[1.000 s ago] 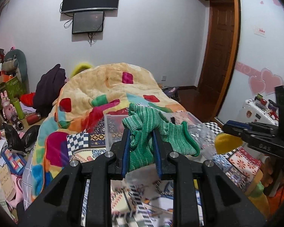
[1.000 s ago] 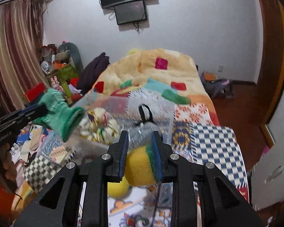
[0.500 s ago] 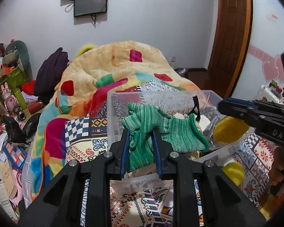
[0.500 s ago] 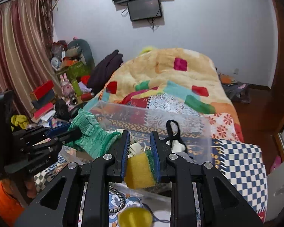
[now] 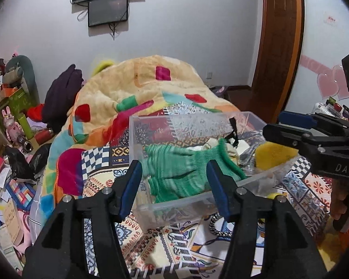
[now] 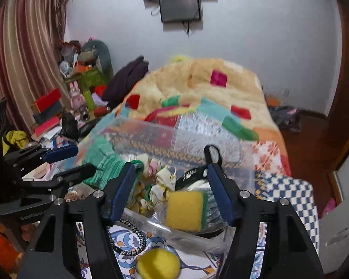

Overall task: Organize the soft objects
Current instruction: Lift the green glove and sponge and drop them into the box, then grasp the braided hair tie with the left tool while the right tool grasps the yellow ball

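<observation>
A clear plastic bin (image 5: 193, 200) stands on the patterned bed cover, with several soft items inside. My left gripper (image 5: 174, 186) is open above the bin's near left part. The green knitted cloth (image 5: 186, 169) lies loose in the bin between its fingers; it also shows in the right wrist view (image 6: 102, 162). My right gripper (image 6: 172, 190) is open over the bin (image 6: 183, 139). The yellow and green sponge (image 6: 186, 207) lies in the bin between its fingers, free of them. It shows in the left wrist view (image 5: 274, 155) under the right gripper (image 5: 297, 127).
A yellow ball (image 6: 158, 266) and a black-and-white braided band (image 6: 128, 237) lie on the bed cover (image 5: 151, 244) in front of the bin. A heaped colourful blanket (image 5: 139, 97) rises behind it. Cluttered shelves and boxes (image 6: 48, 116) stand at the left.
Both grippers have opened. The green cloth and the sponge have dropped out of them into the bin. Both grippers have come lower over the bin.
</observation>
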`<state>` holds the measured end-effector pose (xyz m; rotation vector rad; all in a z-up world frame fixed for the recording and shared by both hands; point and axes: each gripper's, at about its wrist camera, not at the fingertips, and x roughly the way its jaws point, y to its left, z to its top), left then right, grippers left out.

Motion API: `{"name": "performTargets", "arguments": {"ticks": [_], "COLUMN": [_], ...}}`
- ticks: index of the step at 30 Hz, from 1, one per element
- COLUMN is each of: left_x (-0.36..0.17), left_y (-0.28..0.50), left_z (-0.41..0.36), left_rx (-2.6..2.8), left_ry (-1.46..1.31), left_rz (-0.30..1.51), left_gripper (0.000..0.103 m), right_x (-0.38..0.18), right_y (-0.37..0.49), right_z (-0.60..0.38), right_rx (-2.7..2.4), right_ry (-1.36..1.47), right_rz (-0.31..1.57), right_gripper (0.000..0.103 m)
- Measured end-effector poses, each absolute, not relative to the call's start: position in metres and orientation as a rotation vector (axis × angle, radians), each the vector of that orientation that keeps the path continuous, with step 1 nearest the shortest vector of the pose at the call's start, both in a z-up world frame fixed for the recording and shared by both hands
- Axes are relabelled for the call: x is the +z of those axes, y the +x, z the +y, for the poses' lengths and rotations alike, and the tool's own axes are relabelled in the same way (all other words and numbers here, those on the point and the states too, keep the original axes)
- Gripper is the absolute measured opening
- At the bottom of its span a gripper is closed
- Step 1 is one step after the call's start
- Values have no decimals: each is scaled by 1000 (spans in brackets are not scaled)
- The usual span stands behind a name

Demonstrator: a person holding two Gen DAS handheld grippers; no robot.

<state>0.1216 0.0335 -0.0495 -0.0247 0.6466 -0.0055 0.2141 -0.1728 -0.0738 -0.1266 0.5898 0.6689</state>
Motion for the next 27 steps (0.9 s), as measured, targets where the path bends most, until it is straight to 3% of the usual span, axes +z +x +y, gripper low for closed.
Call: {"name": "performTargets", "arguments": {"ticks": [2, 8, 16, 18, 20, 23, 27], "left_x": [-44, -38, -68, -79, -87, -98, -110], "left_y": [114, 89, 82, 89, 95, 105, 116], "left_z": [33, 33, 19, 14, 10, 4, -2], "left_rx": [-8, -27, -73, -88, -95, -104, -118], "left_ry": [-25, -40, -26, -29, -26, -16, 4], "left_rz": [634, 621, 722, 760, 792, 839, 898], "left_gripper": [69, 89, 90, 84, 68, 54, 39], "right_x": [-67, -62, -110, -123, -136, -146, -153], "right_y": [208, 186, 174, 175, 175, 176, 179], "right_z": [-178, -198, -207, -205, -203, -198, -192], "right_rx": [663, 654, 660, 667, 674, 688, 712], "right_ry": [-125, -112, -103, -102, -107, -121, -127], "right_rz": [574, 548, 690, 733, 769, 801, 832], "right_gripper": [62, 69, 69, 69, 69, 69, 54]}}
